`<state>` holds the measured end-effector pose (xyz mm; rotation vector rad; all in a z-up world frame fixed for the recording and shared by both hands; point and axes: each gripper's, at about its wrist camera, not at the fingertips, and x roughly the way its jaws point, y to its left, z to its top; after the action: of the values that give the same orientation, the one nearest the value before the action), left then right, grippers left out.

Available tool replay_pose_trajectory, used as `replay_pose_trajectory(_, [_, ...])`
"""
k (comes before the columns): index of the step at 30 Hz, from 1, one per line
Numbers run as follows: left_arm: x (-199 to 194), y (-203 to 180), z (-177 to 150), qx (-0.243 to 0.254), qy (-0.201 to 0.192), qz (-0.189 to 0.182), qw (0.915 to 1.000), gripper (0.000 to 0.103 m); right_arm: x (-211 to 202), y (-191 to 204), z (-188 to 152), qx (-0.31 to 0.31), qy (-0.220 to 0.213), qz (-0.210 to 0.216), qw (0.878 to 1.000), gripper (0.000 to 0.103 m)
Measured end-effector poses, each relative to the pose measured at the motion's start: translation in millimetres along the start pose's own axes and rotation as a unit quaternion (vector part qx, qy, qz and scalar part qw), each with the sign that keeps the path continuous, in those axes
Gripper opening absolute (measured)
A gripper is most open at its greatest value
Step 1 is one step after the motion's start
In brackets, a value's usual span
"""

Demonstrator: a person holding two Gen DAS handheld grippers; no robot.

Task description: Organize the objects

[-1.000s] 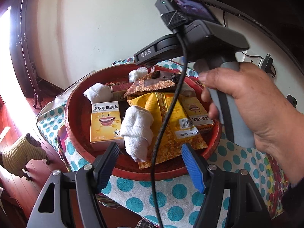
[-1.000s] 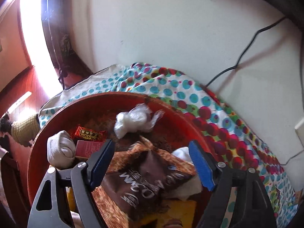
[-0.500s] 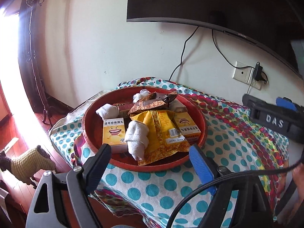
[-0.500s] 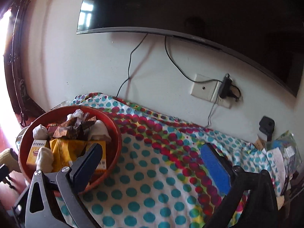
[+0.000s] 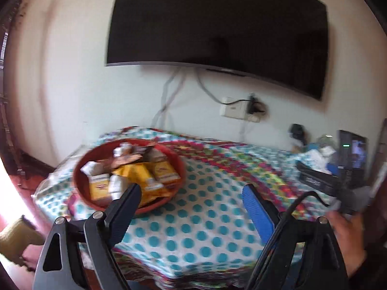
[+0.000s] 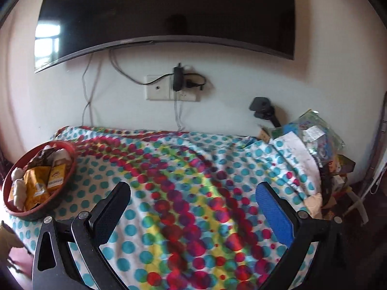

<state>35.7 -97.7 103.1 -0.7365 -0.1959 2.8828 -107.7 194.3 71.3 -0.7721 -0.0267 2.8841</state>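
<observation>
Both tools were spread wide and empty, held back from the tabletop (image 6: 193, 193): the left tool (image 5: 191, 200) hung just short of the red bowl (image 5: 82, 169), and the right tool (image 6: 193, 207) over bare spotted cloth. The boxes (image 5: 165, 172) and packets lay piled in that bowl at the left end, seemingly gathered there to keep them together.
</observation>
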Motion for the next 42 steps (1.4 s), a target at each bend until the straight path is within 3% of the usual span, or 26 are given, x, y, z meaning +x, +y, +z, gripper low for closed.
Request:
replay_pose_trajectory(2, [0,-30,-2,0.061,0.041,-0.062,0.9954,0.088,21,-22,17,0.041,0.033,-0.005,0.999,0.103])
replay_pose_trajectory(4, [-8,-59,-11,0.132,0.039,-0.073,0.9878,0.088,45,-25,37,0.035,0.065,-0.035,0.997,0.103])
replay_pose_trajectory(7, [-25,-79,-10,0.134,0.005,-0.116,0.9842,0.088,84,-9,40,-0.051,0.114,-0.078,0.989,0.103])
replay_pose_trajectory(8, [-29,-78,-6,0.119,-0.016,-0.108,0.9868,0.088,91,0,34,-0.079,0.122,-0.084,0.986,0.102])
replay_pose_trajectory(9, [-30,-72,-3,0.098,-0.037,-0.065,0.9923,0.089,89,6,26,-0.089,0.114,-0.074,0.987,0.101])
replay_pose_trajectory(11, [-23,-45,1,0.04,-0.055,0.032,0.9972,0.089,66,15,8,-0.062,0.072,-0.009,0.995,0.101])
replay_pose_trajectory(13, [-3,-7,-3,-0.015,-0.04,0.127,0.991,0.089,39,34,-11,-0.034,0.047,0.068,0.996,0.103])
replay_pose_trajectory(15, [22,36,-12,-0.051,0.0,0.198,0.9789,0.088,10,70,-28,-0.039,0.034,0.136,0.989,0.103])
replay_pose_trajectory(18, [57,83,-32,-0.071,0.053,0.237,0.9675,0.088,-27,141,-54,-0.093,0.03,0.202,0.975,0.103])
replay_pose_trajectory(21, [75,109,-46,-0.1,0.083,0.248,0.96,0.088,-46,207,-73,-0.158,0.04,0.215,0.963,0.102])
replay_pose_trajectory(25, [72,126,-50,-0.112,0.084,0.289,0.9469,0.087,-44,242,-75,-0.156,0.058,0.194,0.967,0.103])
replay_pose_trajectory(29, [65,135,-52,-0.13,0.083,0.262,0.9527,0.087,-40,240,-73,-0.137,0.067,0.19,0.97,0.103])
replay_pose_trajectory(34, [70,134,-53,-0.125,0.101,0.262,0.9514,0.087,-38,239,-75,-0.156,0.058,0.168,0.972,0.103])
replay_pose_trajectory(38, [68,122,-51,-0.095,0.09,0.288,0.9486,0.087,-32,234,-80,-0.153,0.069,0.168,0.971,0.103])
replay_pose_trajectory(42, [65,111,-48,-0.074,0.076,0.273,0.9561,0.087,-29,228,-85,-0.152,0.076,0.167,0.971,0.103])
